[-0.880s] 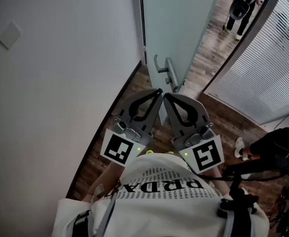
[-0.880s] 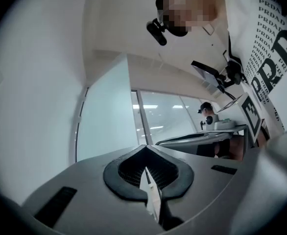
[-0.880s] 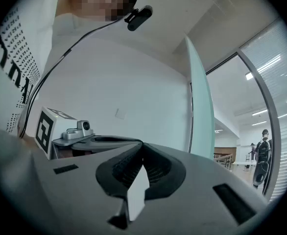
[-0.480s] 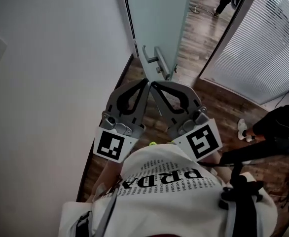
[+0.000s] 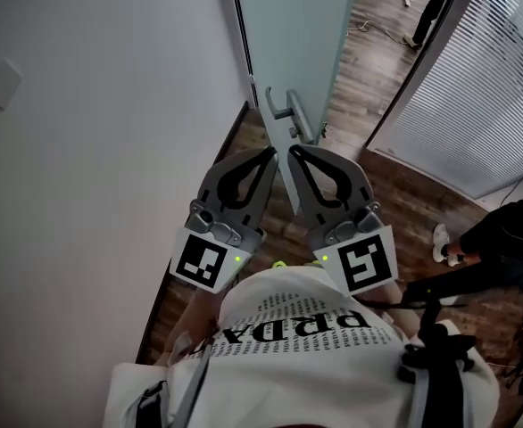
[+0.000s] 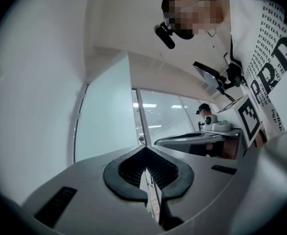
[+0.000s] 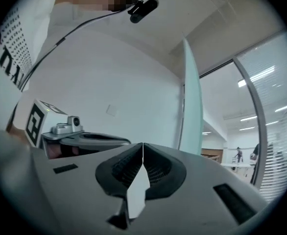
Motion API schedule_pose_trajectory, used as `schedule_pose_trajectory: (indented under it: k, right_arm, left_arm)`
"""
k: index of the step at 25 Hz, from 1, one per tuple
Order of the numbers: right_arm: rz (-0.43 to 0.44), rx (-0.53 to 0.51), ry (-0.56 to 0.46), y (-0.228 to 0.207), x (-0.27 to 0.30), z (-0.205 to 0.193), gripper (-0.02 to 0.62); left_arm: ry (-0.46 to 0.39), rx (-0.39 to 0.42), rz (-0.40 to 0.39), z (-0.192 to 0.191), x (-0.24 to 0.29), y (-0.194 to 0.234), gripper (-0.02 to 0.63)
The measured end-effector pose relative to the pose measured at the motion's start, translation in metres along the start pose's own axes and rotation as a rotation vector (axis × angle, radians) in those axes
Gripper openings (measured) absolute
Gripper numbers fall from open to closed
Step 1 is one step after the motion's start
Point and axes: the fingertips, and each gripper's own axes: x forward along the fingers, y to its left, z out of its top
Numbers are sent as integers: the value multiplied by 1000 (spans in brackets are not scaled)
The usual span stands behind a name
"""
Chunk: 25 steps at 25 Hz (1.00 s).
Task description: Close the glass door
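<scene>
Just short of the glass door — left hand-held gripper, right hand-held gripper, both closed, empty.

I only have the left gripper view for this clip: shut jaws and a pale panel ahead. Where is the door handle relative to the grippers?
Observer: In the head view the handle sits on the glass door, just ahead of both grippers. Neither touches it.
Operator: What is the other gripper doing?
Observer: The right gripper is beside the left gripper, tips nearly level. Its own view shows its jaws together with nothing between them.
Operator: Is the door open?
Observer: Yes. It stands ajar, and wood floor shows through the opening on its right.
</scene>
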Motion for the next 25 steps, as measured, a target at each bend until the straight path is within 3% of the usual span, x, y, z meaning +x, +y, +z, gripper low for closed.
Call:
schedule_pose_trajectory:
  k: [3, 7, 15, 25]
  right_arm:
    - [-92, -17, 0, -20, -2, 2, -2]
    - [-115, -70, 28, -31, 2, 1, -2]
    - [-254, -147, 129, -77, 18, -12, -2]
    - [-241, -112, 122, -126, 53, -34, 27]
  left_arm:
    - [8, -9, 6, -2, -5, 1, -9]
    - [17, -14, -8, -4, -7, 2, -9]
    - [42, -32, -11, -3, 1, 6, -9]
    - [61, -2, -20, -15, 61, 17, -9]
